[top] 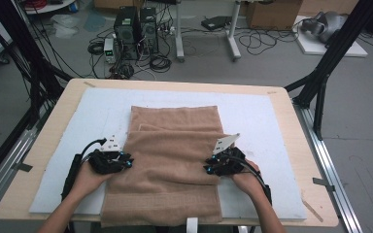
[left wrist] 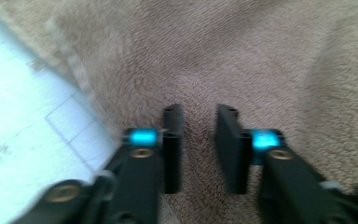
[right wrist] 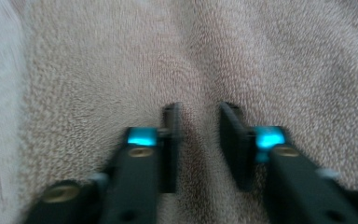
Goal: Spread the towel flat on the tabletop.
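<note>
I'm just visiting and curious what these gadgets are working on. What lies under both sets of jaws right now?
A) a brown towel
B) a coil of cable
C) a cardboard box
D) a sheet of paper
A: the left gripper and right gripper sit at the two side edges of a brown towel spread on the white mat, and each gripper view shows terry cloth between open jaws.

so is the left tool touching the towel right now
Cannot tell. In the left gripper view the left tool has its jaws apart over the brown towel, but blur hides any contact or gap.
</note>
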A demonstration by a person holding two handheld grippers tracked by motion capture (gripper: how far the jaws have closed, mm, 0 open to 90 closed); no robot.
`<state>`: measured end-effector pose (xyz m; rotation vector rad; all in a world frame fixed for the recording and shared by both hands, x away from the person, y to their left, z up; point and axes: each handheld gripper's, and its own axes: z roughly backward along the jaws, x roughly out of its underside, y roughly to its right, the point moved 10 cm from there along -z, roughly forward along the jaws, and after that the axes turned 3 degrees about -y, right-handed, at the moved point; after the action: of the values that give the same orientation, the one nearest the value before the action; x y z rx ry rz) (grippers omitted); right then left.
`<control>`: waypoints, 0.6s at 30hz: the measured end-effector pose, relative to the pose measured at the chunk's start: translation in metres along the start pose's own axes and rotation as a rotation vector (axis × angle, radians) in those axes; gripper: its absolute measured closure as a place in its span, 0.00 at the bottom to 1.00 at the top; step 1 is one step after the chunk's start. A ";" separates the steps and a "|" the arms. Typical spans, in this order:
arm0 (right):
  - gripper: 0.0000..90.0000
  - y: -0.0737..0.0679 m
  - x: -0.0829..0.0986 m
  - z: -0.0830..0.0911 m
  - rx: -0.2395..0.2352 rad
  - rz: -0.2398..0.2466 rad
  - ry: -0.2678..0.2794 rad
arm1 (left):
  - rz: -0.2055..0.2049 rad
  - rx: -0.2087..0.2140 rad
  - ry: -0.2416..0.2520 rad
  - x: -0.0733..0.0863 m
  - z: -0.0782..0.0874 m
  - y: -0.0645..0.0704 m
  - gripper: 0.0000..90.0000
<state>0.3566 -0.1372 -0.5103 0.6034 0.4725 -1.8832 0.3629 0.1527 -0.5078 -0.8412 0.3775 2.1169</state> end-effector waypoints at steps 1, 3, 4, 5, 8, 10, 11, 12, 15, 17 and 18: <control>0.95 0.000 -0.001 0.000 -0.012 0.000 0.000 | -0.004 0.001 0.000 -0.001 0.000 0.001 0.93; 0.96 0.005 -0.005 0.003 0.024 0.015 -0.029 | 0.000 -0.004 0.013 -0.004 0.002 0.000 0.95; 0.96 0.008 -0.009 0.006 0.046 0.016 -0.025 | 0.005 -0.011 0.029 -0.006 0.004 -0.001 0.95; 0.96 0.013 -0.015 0.011 0.068 0.020 -0.002 | 0.020 -0.016 0.060 -0.010 0.006 -0.002 0.95; 0.95 0.028 -0.028 0.021 0.126 0.003 0.033 | 0.049 -0.064 0.129 -0.020 0.012 -0.009 0.95; 0.95 0.040 -0.031 0.020 0.168 -0.003 0.038 | 0.062 -0.086 0.148 -0.023 0.011 -0.012 0.95; 0.95 0.046 -0.031 0.018 0.180 -0.014 0.036 | 0.066 -0.093 0.140 -0.022 0.008 -0.012 0.95; 0.95 0.050 -0.029 0.013 0.187 -0.024 0.029 | 0.063 -0.093 0.117 -0.020 0.002 -0.012 0.94; 0.93 0.056 -0.023 0.000 0.191 -0.041 -0.006 | 0.063 -0.078 0.073 -0.015 -0.007 -0.011 0.92; 0.88 0.058 -0.026 0.002 0.200 -0.045 0.020 | 0.082 -0.069 0.078 -0.015 -0.005 -0.013 0.87; 0.86 0.058 -0.026 0.005 0.200 -0.054 0.027 | 0.088 -0.065 0.090 -0.016 -0.002 -0.013 0.84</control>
<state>0.4178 -0.1423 -0.4928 0.7558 0.3223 -1.9905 0.3812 0.1508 -0.4982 -0.9754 0.4012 2.1876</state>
